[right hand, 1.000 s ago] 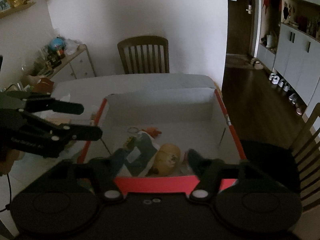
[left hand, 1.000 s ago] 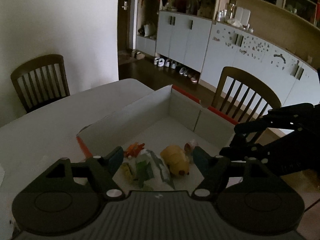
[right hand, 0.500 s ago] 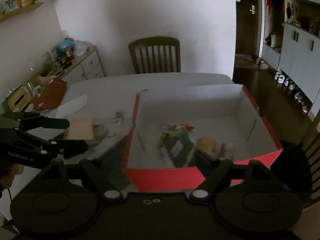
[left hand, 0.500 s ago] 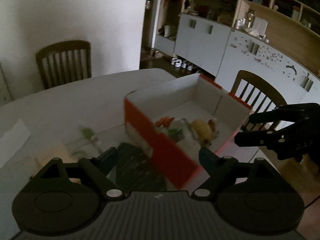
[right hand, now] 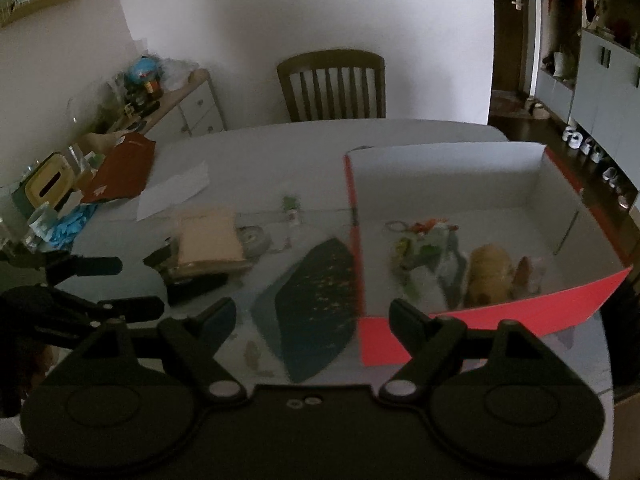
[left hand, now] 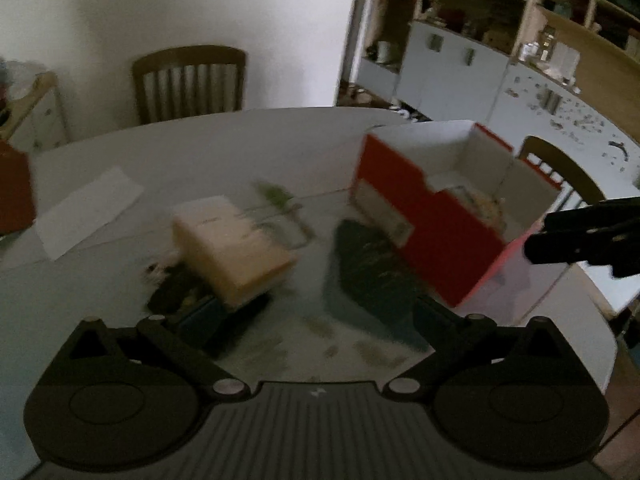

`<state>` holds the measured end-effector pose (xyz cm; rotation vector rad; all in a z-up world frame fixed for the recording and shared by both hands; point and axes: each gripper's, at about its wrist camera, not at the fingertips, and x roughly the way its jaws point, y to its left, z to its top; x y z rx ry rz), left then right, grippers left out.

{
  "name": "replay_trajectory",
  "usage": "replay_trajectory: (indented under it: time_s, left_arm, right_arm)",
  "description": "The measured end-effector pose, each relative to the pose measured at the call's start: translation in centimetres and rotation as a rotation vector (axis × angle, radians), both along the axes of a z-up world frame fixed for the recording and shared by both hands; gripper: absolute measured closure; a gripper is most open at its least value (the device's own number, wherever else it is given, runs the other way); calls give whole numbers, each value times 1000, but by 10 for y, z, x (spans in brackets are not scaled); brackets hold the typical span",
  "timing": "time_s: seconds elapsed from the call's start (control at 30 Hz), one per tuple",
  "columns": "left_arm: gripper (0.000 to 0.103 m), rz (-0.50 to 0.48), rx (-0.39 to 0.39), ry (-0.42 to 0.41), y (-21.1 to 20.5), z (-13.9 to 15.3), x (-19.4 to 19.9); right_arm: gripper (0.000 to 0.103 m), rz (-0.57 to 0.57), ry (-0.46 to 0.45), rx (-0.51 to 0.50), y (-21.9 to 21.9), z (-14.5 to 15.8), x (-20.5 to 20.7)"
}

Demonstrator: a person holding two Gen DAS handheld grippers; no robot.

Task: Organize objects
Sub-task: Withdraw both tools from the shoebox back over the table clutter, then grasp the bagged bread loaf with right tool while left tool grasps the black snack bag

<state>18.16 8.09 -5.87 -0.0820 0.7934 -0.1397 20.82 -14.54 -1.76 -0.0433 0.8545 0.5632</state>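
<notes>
Motion blur smeared the tan box (left hand: 232,248) ahead of the left tongs (left hand: 316,316), whose jaws had just been opening, empty; no label was readable. The right tongs (right hand: 312,316) gaped empty.

The worktop (right hand: 280,152) looks smooth and slightly glossy under a matt red cardboard box (right hand: 480,320) with plain white inner walls, while at 10 o'clock from the box lie a white paper sheet (right hand: 172,192) and, beyond the worktop, a slatted wooden chair (right hand: 332,84).
</notes>
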Motion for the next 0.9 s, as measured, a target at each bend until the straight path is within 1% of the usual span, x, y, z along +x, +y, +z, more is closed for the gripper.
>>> replay_trajectory:
  time_s: [0.07,0.23,0.4,0.53,0.7,0.83,0.9]
  left_arm:
    - [0,24,7,-6,10,-5,-6]
    - [0,24,2,17,34,-19,-16]
    - [0,42,31,-8,52,-28,-19]
    - [0,44,23,3,67,-39,-11]
    - [0,58,92,12,79,-54,2]
    - [0,53,99,39,87,-64,12]
    - [0,38,109,38,87,-67,15]
  right_arm:
    - [20,-1,8,-2,8,-2,-1]
    - [20,4,20,-6,31,-7,-1]
    - [20,20,19,-33,63,-13,5]
    - [20,55,24,-68,90,-23,15]
    - [19,104,22,-101,125,-32,28]
    - [19,156,16,-118,152,-37,38]
    - [19,174,19,-127,162,-39,43]
